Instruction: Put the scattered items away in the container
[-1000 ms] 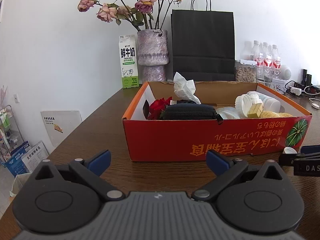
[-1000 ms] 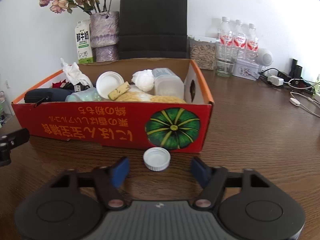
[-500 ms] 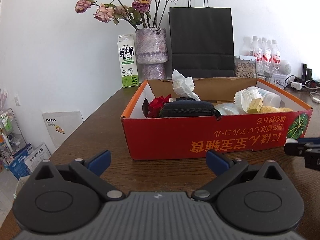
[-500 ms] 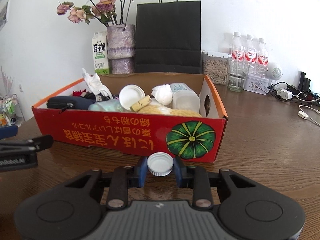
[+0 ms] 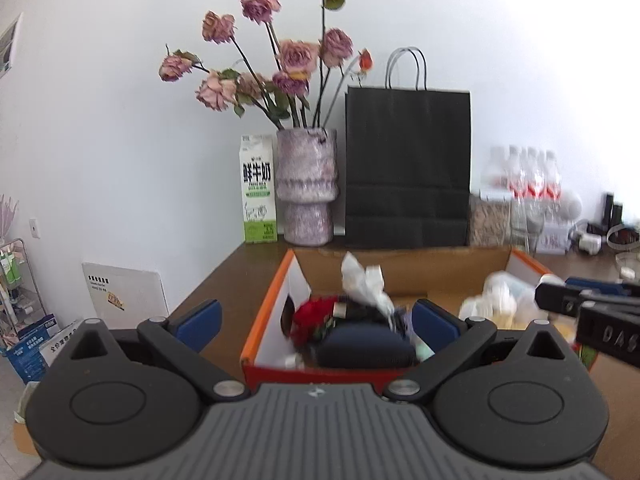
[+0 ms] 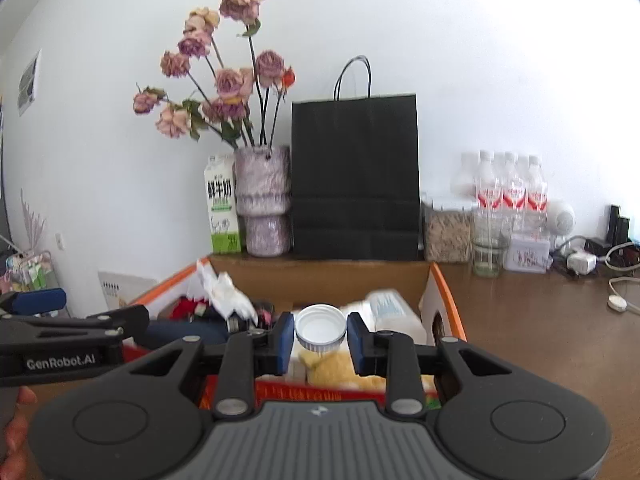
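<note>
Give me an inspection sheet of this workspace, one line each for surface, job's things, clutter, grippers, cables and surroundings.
Surface: brown wooden table, bare at the right.
Job's things: white cap held above the red box; box already holds a tissue, dark pouch, red item and plastic tubs.
Clutter: milk carton, vase of dried roses, black bag, jar, bottles along the wall.
Grippers: right gripper shut on the cap; left gripper open, empty.
Cables: white cable and charger at far right.
Surroundings: white wall; rack and cartons on the floor at left.
</note>
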The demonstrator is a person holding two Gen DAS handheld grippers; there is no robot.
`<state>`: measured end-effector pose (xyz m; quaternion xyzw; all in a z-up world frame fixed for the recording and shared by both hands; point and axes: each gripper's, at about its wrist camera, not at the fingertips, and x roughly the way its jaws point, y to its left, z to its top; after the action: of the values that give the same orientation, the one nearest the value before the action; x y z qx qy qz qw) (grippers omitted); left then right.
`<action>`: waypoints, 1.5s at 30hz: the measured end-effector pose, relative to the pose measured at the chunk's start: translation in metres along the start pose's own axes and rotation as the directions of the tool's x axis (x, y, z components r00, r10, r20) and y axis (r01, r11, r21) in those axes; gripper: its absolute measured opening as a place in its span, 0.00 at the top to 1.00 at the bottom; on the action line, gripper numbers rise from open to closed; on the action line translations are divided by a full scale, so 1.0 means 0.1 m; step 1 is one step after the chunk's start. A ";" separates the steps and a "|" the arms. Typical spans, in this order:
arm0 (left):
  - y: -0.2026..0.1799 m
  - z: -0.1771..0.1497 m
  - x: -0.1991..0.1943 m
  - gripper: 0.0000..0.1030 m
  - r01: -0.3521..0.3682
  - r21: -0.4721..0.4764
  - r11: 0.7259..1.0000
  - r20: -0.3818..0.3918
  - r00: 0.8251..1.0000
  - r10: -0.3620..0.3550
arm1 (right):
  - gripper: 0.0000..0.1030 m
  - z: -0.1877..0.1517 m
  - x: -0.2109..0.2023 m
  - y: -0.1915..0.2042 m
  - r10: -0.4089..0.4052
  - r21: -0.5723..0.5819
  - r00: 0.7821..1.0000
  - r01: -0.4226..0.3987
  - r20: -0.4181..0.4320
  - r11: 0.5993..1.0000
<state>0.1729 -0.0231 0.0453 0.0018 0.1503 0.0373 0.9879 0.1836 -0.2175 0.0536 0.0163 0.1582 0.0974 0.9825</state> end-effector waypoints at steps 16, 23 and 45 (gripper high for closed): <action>-0.15 0.16 0.53 0.00 -0.066 0.001 0.998 0.034 0.997 0.066 | 0.73 0.10 0.59 -0.02 -0.043 0.010 0.998 0.043 0.044 0.999; -0.05 0.15 0.51 0.00 -0.092 -0.043 0.995 0.039 0.995 0.094 | 0.00 0.05 0.55 -0.02 -0.109 0.011 0.990 0.108 0.093 0.994; -0.08 0.20 0.12 0.00 -0.085 -0.027 0.996 0.103 0.991 0.087 | 0.00 0.19 0.21 0.07 -0.088 -0.008 0.988 0.089 0.125 0.996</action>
<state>0.1907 -0.0300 0.0603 -0.0010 0.0981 0.0813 0.9918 0.2079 -0.2064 0.0653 0.0089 0.0965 0.0537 0.9938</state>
